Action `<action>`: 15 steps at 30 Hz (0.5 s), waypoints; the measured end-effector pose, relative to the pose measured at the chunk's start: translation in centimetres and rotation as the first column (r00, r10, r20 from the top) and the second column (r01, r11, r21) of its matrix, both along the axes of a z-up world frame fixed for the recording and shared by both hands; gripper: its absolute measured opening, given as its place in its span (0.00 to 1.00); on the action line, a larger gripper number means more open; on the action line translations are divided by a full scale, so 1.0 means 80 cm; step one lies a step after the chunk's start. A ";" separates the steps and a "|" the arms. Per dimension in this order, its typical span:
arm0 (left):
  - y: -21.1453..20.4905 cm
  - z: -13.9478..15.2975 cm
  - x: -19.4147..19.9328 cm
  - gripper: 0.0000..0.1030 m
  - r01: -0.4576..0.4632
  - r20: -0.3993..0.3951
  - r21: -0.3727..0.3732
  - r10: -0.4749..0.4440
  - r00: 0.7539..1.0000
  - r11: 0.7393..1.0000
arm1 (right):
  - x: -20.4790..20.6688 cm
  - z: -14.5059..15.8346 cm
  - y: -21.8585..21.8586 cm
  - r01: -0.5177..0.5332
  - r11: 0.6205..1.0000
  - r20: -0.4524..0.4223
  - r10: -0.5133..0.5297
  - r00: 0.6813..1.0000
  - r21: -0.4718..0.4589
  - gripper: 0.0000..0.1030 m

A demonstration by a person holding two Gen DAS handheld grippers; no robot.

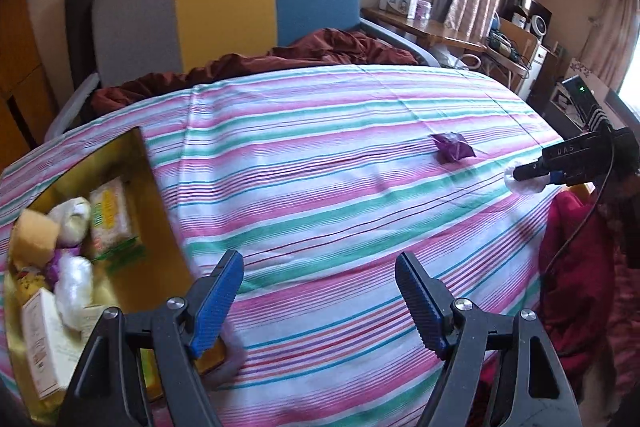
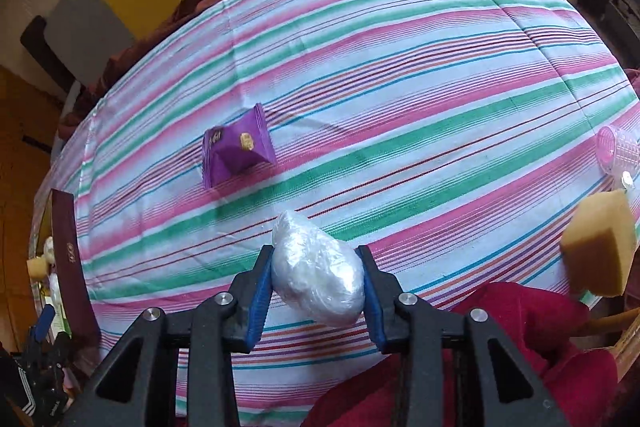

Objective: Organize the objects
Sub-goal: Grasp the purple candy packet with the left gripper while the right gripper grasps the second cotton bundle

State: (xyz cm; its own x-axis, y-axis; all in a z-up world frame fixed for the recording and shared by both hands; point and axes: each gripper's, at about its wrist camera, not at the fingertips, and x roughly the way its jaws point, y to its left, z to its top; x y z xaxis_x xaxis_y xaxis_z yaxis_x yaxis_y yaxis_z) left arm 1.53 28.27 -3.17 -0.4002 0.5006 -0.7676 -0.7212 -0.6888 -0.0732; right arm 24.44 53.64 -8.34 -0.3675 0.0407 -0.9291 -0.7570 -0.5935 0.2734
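My right gripper (image 2: 318, 279) is shut on a white plastic-wrapped bundle (image 2: 320, 275) and holds it above the striped bedsheet (image 2: 400, 87); it also shows in the left wrist view (image 1: 520, 173) at the right edge. A purple snack packet (image 2: 236, 149) lies on the sheet ahead of it, also visible in the left wrist view (image 1: 452, 146). My left gripper (image 1: 320, 301) is open and empty above the sheet, beside a gold-lined box (image 1: 160, 203) at the left that holds sponges, wrapped bundles and packets.
A yellow sponge (image 2: 600, 247) and a pink plastic cup (image 2: 616, 149) lie at the sheet's right edge. Red cloth (image 2: 480, 359) lies at the front right. A brown blanket (image 1: 256, 63) and a grey-yellow-blue headboard (image 1: 224, 3) stand behind. A cluttered desk (image 1: 440, 27) is at far right.
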 end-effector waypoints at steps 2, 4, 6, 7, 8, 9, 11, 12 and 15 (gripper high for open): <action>0.020 -0.006 -0.003 0.76 0.015 0.022 -0.007 -0.015 1.000 1.000 | 0.005 0.003 0.000 0.017 1.000 -0.040 -0.017 0.999 -0.006 0.38; 0.040 -0.011 -0.005 0.75 0.035 0.038 -0.018 -0.035 0.999 0.999 | 0.005 0.006 0.002 0.033 0.999 -0.075 -0.034 0.997 -0.020 0.38; 0.065 -0.016 -0.006 0.75 0.070 0.040 -0.032 -0.069 0.997 0.997 | 0.004 0.005 0.008 0.042 0.998 -0.109 -0.047 0.993 -0.044 0.38; 0.077 -0.017 -0.006 0.75 0.095 0.037 -0.038 -0.093 0.995 0.995 | 0.004 0.004 0.014 0.051 0.997 -0.122 -0.058 0.991 -0.055 0.38; 0.093 -0.018 -0.005 0.75 0.130 0.029 -0.045 -0.128 0.991 0.991 | 0.006 0.004 0.015 0.055 0.996 -0.136 -0.064 0.989 -0.065 0.38; 0.106 -0.018 -0.005 0.75 0.157 0.019 -0.050 -0.157 0.987 0.986 | 0.008 0.004 0.016 0.057 0.995 -0.154 -0.068 0.986 -0.077 0.38; 0.134 -0.017 -0.005 0.76 0.223 -0.014 -0.063 -0.225 0.974 0.973 | 0.015 0.005 0.024 0.067 0.994 -0.179 -0.082 0.980 -0.087 0.38; 0.146 -0.017 -0.006 0.76 0.246 -0.031 -0.070 -0.249 0.968 0.967 | 0.017 0.005 0.025 0.070 0.993 -0.193 -0.088 0.977 -0.094 0.38; 0.184 -0.017 -0.014 0.79 0.317 -0.046 -0.080 -0.321 0.946 0.945 | 0.026 0.008 0.028 0.088 0.990 -0.233 -0.111 0.966 -0.111 0.38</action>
